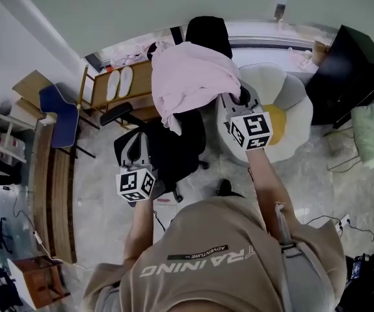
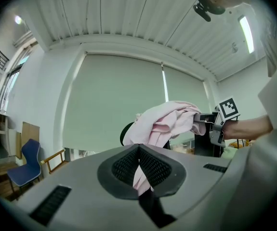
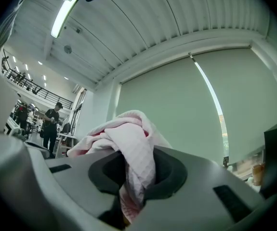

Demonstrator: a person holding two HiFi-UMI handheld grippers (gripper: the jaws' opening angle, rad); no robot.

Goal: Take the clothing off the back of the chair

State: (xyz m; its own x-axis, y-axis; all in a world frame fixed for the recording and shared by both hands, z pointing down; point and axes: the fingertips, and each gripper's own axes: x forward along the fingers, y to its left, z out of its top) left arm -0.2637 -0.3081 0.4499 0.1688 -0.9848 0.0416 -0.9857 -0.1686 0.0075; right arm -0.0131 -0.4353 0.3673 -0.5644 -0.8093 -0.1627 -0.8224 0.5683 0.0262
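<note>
Overhead, a ribbed white ceiling (image 3: 177, 13) with strip lights; ahead of both sets of fingers, a drawn pale-green blind (image 2: 114, 105); underneath, glossy pale floor (image 1: 102, 200). Behind the grippers, a beige shirt (image 1: 219, 259) printed "TRAINING" in white, with a small "ADVENTURE" bar. Beyond the fingertips, a black office chair (image 1: 173, 151), and just right of it a white flower-shaped cushion (image 1: 291, 109). Pink garment (image 1: 190, 77) bunched over the chair's back, contact with it unclear. Right gripper (image 1: 235, 98) narrow, clamped on a thick fold. Left gripper (image 2: 139, 149) nearly closed, pinching a thin pink strip.
</note>
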